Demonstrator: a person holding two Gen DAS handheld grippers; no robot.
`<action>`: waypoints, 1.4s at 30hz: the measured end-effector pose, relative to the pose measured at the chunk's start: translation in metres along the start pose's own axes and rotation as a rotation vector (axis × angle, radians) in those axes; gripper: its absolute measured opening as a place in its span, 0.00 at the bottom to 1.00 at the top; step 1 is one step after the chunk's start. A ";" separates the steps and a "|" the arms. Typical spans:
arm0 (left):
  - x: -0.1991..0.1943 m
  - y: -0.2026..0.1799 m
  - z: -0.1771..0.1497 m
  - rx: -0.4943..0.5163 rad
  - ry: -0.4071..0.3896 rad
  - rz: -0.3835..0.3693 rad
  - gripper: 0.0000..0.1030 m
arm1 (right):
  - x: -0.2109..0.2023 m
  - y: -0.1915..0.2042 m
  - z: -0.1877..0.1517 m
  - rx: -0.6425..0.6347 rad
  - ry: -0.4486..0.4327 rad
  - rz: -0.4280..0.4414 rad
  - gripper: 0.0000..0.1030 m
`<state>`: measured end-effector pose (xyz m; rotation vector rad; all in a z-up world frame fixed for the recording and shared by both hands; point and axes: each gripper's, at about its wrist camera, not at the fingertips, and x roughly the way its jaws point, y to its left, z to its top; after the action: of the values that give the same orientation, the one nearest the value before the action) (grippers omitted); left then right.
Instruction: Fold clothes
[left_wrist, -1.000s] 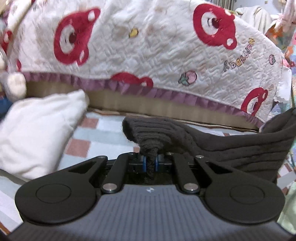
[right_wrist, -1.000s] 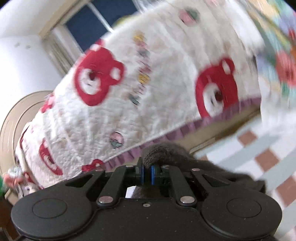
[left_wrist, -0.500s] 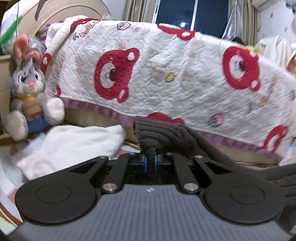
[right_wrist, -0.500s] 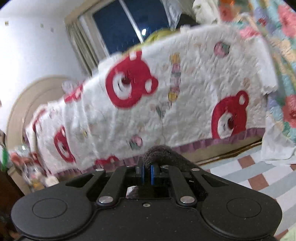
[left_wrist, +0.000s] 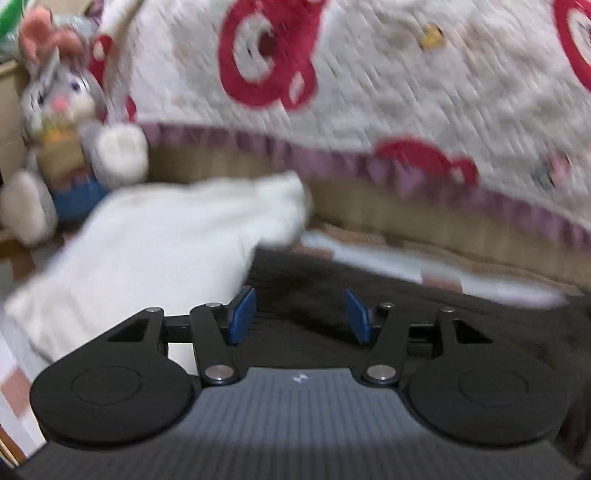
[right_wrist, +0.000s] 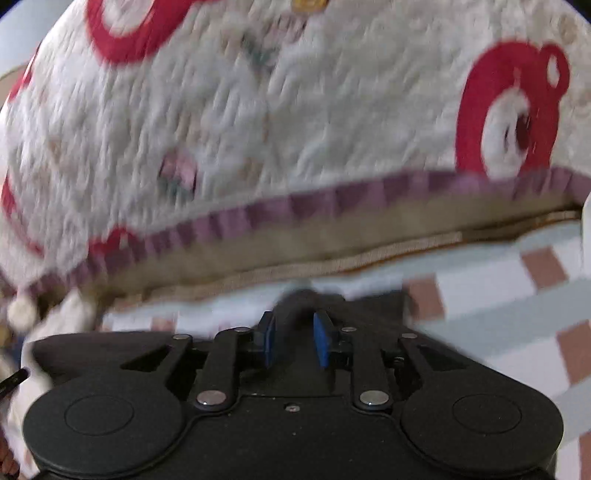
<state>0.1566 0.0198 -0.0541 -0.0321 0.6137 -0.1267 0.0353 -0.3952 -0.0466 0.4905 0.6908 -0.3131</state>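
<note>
A dark knitted garment (left_wrist: 461, 332) lies spread on the checked bed sheet, under and beyond my left gripper (left_wrist: 299, 295). That gripper's blue pads (left_wrist: 242, 314) stand wide apart and are still opening, with only the flat garment below them. In the right wrist view, my right gripper (right_wrist: 293, 315) is opening too. A small hump of the same dark garment (right_wrist: 295, 301) rises between its pads, and the rest lies flat to the right (right_wrist: 373, 306). Both views are blurred by motion.
A white quilt with red bears and a purple frill (left_wrist: 369, 92) (right_wrist: 258, 129) hangs over the bed's far side. A white folded cloth (left_wrist: 166, 251) lies left of the garment. A plush rabbit (left_wrist: 62, 99) sits at far left. The checked sheet (right_wrist: 498, 295) runs off to the right.
Both grippers came down towards the bed and let go of the dark garment they pinched. Their jaws now stand apart, and the garment lies flat on the sheet.
</note>
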 end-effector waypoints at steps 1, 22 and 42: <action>-0.001 0.003 -0.010 -0.004 0.039 -0.006 0.51 | -0.001 0.004 -0.015 -0.026 0.015 -0.014 0.28; -0.018 0.073 -0.048 -0.322 0.318 -0.140 0.54 | -0.019 0.019 -0.178 0.182 0.275 0.174 0.42; -0.012 0.057 -0.053 -0.220 0.309 -0.056 0.54 | 0.015 0.054 -0.203 0.396 0.190 0.258 0.55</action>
<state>0.1221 0.0785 -0.0944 -0.2461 0.9342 -0.1192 -0.0377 -0.2443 -0.1745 0.9870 0.7430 -0.1596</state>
